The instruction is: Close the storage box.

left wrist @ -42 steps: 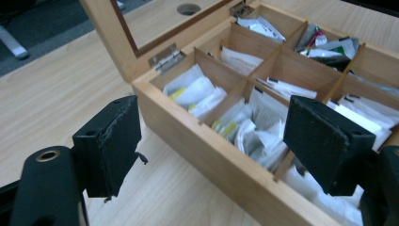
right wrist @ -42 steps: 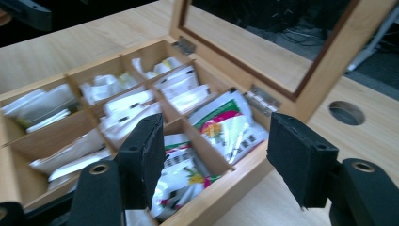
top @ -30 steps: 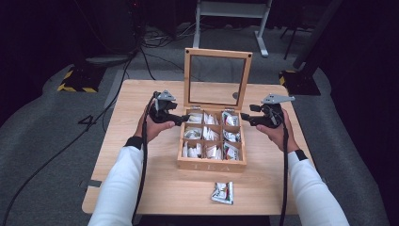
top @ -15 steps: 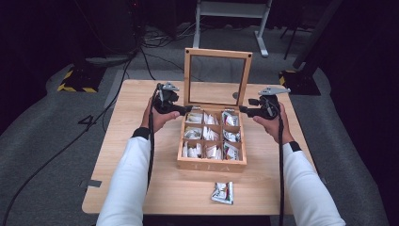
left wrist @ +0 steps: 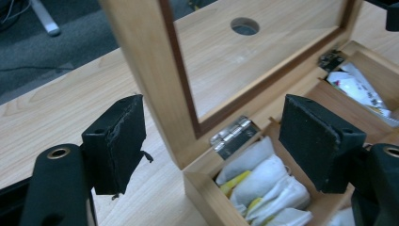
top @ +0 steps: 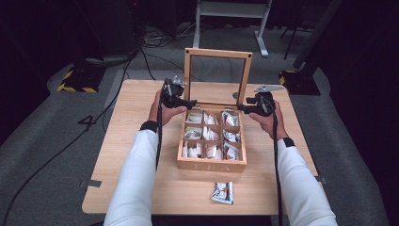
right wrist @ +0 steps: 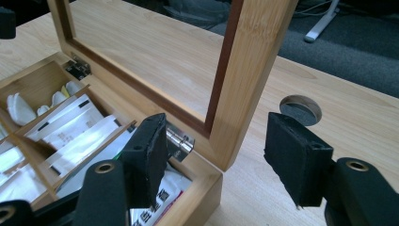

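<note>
Around you lies a grey carpeted floor (top: 56, 155), dim beyond the light wooden table (top: 136, 141) with its round cable hole (right wrist: 301, 109). Black cables (top: 150, 52) snake across it, a white metal desk frame (top: 230, 19) stands behind, and yellow-and-black striped blocks (top: 75, 84) sit at both far corners.

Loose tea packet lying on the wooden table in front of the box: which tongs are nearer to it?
Right, narrowly. The right tongs straddle the lid's right post; the left tongs straddle its left post. The packet lies right of centre.
</note>
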A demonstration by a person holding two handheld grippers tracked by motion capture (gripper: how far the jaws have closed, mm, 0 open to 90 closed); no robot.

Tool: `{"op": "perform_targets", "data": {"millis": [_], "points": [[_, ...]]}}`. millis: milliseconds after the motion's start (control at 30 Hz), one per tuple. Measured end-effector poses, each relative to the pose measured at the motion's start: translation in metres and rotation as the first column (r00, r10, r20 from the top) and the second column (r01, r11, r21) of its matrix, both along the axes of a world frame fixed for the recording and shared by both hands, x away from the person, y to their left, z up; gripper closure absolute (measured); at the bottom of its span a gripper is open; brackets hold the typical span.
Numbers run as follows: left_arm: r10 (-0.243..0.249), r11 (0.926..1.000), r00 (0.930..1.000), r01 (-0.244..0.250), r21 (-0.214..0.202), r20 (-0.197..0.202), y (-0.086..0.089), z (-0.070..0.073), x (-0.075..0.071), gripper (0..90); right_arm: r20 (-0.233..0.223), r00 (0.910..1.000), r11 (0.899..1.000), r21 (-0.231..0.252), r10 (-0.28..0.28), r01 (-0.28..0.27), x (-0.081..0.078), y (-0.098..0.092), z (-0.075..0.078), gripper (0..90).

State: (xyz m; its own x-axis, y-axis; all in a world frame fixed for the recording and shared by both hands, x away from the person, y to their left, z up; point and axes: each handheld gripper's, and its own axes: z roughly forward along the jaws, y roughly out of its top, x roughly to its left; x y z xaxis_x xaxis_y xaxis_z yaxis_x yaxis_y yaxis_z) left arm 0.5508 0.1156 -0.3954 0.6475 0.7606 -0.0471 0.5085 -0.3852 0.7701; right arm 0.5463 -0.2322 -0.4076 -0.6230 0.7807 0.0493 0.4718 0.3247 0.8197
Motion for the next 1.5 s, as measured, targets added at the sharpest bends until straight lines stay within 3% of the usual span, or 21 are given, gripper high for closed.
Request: {"op": "perform_targets", "data": {"millis": [67, 233, 300, 433, 500, 700, 867, 1267, 1433, 1500], "points": [[0.011, 0.9999, 0.9999, -0.011, 0.008, -0.007, 0.000, -0.002, 0.004, 23.6, -0.002, 0.9999, 1.000, -0.007, -0.012, 0.012, 0.005, 0.001, 0.001, 39.1], [0.019, 0.9998, 0.9997, -0.018, 0.012, -0.013, -0.002, -0.005, 0.009, 24.4, -0.020, 0.9996, 0.999, 0.041, -0.021, 0.022, 0.014, 0.004, 0.004, 39.8], [0.020, 0.9997, 0.9997, -0.019, 0.018, -0.016, -0.002, -0.006, 0.011, 25.0, -0.006, 0.9998, 1.000, 0.023, -0.020, 0.020, 0.016, 0.007, 0.003, 40.8], [0.035, 0.9993, 0.9991, -0.035, 0.008, -0.022, -0.002, -0.008, 0.014, 29.1, -0.030, 0.9995, 0.999, 0.029, -0.012, 0.013, 0.020, 0.011, -0.001, 42.9], [0.032, 0.9992, 0.9992, -0.032, 0.024, -0.023, -0.001, -0.009, 0.016, 30.8, -0.040, 0.9992, 0.999, 0.035, -0.007, 0.009, 0.022, 0.012, -0.003, 43.5], [0.014, 0.9999, 0.9979, -0.014, -0.004, -0.063, -0.001, -0.018, 0.020, 38.4, -0.054, 0.9985, 0.999, 0.035, -0.002, 0.004, 0.026, 0.014, -0.007, 49.7], [0.005, 1.0000, 0.9971, -0.004, 0.004, -0.076, -0.003, -0.026, 0.023, 38.3, -0.065, 0.9979, 0.999, 0.049, 0.000, 0.003, 0.028, 0.014, -0.011, 51.3], [-0.011, 0.9974, 0.9967, 0.005, -0.072, -0.080, -0.001, -0.031, 0.025, 47.0, -0.083, 0.9965, 0.996, 0.082, -0.014, 0.021, 0.025, 0.012, -0.018, 52.8], [0.009, 0.9934, 0.9990, -0.014, -0.114, -0.044, 0.004, -0.025, 0.023, 52.4, -0.070, 0.9973, 0.997, 0.067, -0.021, 0.026, 0.024, 0.013, -0.017, 53.5], [0.005, 0.9935, 0.9992, -0.009, -0.113, -0.040, 0.005, -0.024, 0.022, 53.3, -0.072, 0.9970, 0.997, 0.068, -0.027, 0.032, 0.023, 0.014, -0.016, 53.6]]}}
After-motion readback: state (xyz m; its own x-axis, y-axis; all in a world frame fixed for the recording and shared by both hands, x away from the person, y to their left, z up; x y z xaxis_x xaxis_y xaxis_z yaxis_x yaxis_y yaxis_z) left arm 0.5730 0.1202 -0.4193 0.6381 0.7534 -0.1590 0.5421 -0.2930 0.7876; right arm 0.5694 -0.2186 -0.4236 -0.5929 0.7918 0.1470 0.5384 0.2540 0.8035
